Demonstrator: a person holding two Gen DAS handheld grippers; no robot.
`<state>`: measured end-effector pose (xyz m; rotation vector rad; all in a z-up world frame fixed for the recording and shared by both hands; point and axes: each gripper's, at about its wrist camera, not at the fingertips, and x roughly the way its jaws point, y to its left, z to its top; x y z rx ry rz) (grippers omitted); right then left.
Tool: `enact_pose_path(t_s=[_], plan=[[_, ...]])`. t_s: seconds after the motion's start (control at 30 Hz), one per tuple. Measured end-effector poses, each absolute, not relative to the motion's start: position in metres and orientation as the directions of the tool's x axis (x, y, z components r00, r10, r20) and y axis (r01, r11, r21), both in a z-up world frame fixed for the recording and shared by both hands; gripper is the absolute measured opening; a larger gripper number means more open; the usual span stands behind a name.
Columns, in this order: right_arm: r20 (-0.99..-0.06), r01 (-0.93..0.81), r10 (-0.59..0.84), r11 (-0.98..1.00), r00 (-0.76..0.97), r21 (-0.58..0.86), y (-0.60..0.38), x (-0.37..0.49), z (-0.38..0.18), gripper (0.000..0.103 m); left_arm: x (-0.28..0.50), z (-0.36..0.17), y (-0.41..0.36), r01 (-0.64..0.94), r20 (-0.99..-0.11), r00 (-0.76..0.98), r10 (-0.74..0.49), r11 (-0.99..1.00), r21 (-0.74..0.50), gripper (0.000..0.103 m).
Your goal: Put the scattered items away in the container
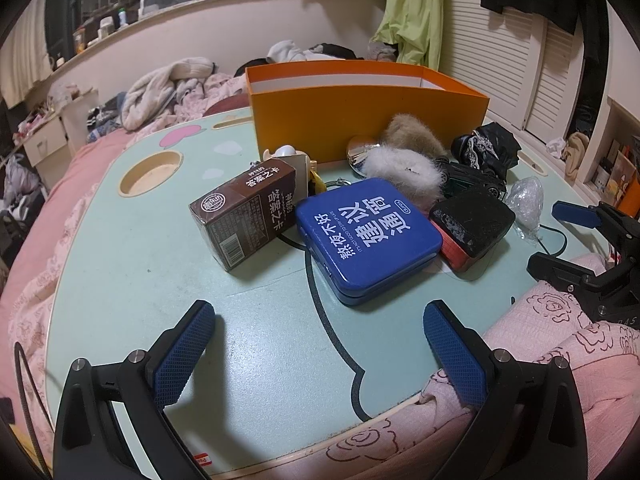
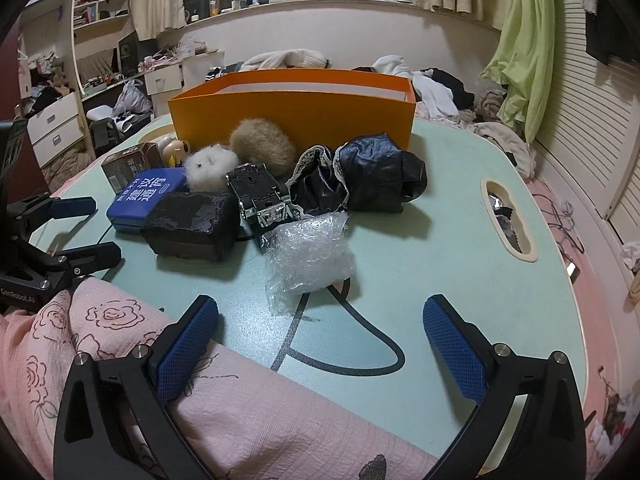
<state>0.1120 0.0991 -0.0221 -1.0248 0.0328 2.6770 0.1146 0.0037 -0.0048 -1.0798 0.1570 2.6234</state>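
Observation:
An orange box [image 1: 360, 120] [image 2: 296, 116] stands open at the back of the mint lap table [image 1: 140, 264] [image 2: 440, 216]. In front of it lie a brown carton [image 1: 248, 216], a blue tin [image 1: 368, 236] [image 2: 140, 200], a black block [image 1: 472, 224] [image 2: 192, 224], white [image 1: 400, 168] [image 2: 208, 168] and tan [image 2: 260, 144] fur puffs, a toy car [image 2: 262, 196], dark lace-trimmed cloth [image 2: 368, 176] and crumpled clear plastic [image 2: 312, 256]. My left gripper [image 1: 320, 344] is open just short of the blue tin. My right gripper [image 2: 320, 344] is open with nothing between its fingers, close before the plastic.
A pink floral quilt [image 2: 224, 400] [image 1: 560, 340] lies under the table's near edge. The table has a round cup hole [image 1: 150, 172] and an oval slot [image 2: 508, 216]. Heaped clothes, drawers and a window ledge stand behind. Each gripper shows in the other's view [image 1: 576, 236] [image 2: 80, 228].

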Motion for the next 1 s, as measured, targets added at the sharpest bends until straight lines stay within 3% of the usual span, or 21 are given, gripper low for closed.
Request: enact_pose_path(t_s=[1.0], plan=[[-0.658, -0.223, 0.217, -0.972, -0.721, -0.076, 0.1016, 0.1080, -0.0259, 0.102, 0.1116, -0.0077, 0.0035, -0.317, -0.706, -0.668, 0.234, -0.948, -0.015, 0.103]])
